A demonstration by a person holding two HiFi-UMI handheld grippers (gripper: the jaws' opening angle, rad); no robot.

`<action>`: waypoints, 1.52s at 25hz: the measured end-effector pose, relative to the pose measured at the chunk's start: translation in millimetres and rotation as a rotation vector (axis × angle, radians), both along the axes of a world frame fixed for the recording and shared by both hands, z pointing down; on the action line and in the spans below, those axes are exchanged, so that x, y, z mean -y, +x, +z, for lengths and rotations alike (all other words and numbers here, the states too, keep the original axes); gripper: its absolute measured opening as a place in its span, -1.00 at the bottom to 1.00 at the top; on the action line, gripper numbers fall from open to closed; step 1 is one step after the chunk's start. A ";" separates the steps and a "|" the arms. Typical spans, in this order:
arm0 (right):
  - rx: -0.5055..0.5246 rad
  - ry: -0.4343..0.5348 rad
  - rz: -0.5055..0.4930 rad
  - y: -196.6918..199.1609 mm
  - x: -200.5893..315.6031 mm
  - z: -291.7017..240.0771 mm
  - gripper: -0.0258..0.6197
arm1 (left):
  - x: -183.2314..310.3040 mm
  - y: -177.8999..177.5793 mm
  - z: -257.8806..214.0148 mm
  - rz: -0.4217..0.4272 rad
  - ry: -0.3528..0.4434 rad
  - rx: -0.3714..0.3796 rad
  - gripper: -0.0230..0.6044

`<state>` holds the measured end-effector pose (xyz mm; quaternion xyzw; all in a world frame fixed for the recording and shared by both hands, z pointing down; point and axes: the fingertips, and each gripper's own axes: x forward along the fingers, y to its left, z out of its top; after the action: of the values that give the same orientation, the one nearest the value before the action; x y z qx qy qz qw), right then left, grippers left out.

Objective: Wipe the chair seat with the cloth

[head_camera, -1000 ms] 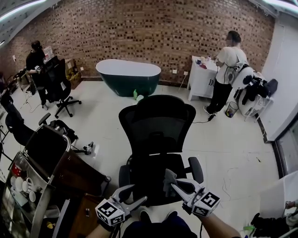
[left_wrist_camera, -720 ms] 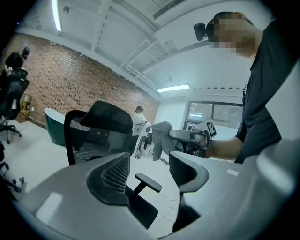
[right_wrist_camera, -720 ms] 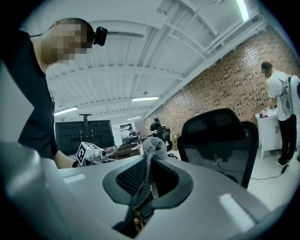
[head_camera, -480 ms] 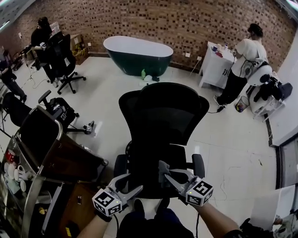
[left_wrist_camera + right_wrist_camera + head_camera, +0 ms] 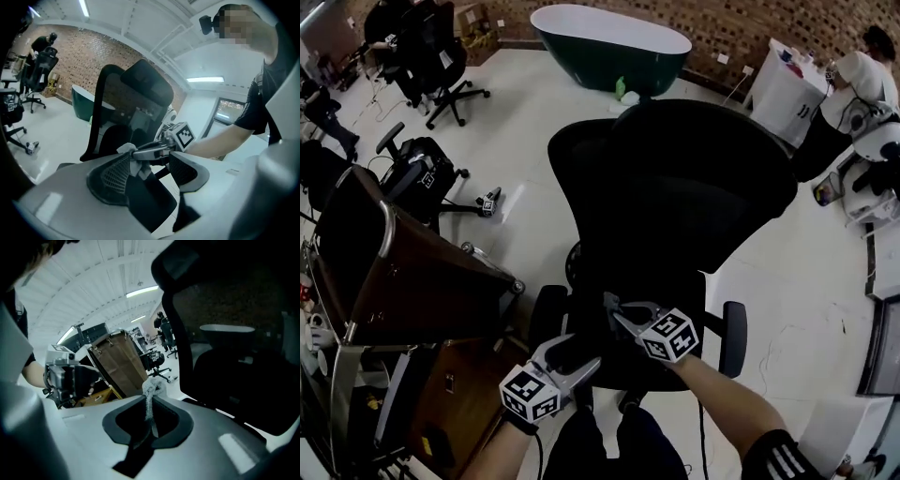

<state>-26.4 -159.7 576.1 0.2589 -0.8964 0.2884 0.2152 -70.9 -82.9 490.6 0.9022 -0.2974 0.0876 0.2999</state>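
A black mesh office chair fills the middle of the head view, its tall backrest point(image 5: 684, 187) over the dark seat point(image 5: 623, 361). My right gripper point(image 5: 612, 309) hangs over the seat's near part, shut on a small pale grey cloth point(image 5: 608, 300). In the right gripper view the cloth point(image 5: 151, 390) sticks out past the closed jaws, with the chair's backrest point(image 5: 234, 329) to the right. My left gripper point(image 5: 572, 354) is open at the seat's front left edge, holding nothing. Between its jaws in the left gripper view I see the right gripper point(image 5: 149, 151) and the cloth point(image 5: 125, 149).
A brown-sided cart point(image 5: 403, 272) stands close on the left of the chair. More office chairs point(image 5: 422, 178) sit on the white floor beyond it. A dark green bathtub point(image 5: 609, 42) is at the back, with a white table point(image 5: 778, 94) and a person point(image 5: 862, 75) far right.
The head view has tipped down and come closer to the chair. Both grippers have moved forward over the seat, the right one still holding the cloth.
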 end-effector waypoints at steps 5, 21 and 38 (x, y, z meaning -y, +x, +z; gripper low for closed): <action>-0.094 -0.060 -0.018 -22.5 61.9 113.4 -0.80 | 29.9 5.5 60.9 -0.031 -0.039 -0.004 -0.01; -0.342 0.002 -0.180 -62.5 93.7 273.8 -0.81 | 43.6 32.8 122.8 0.001 -0.112 -0.020 -0.01; -0.714 -0.072 0.037 216.7 80.8 292.3 -0.81 | 30.3 76.3 127.9 0.080 -0.110 -0.043 -0.01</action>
<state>190.3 -240.5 868.4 0.3515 -0.7492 0.2152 0.5185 5.4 -113.1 618.6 0.8973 -0.2491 0.0963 0.3514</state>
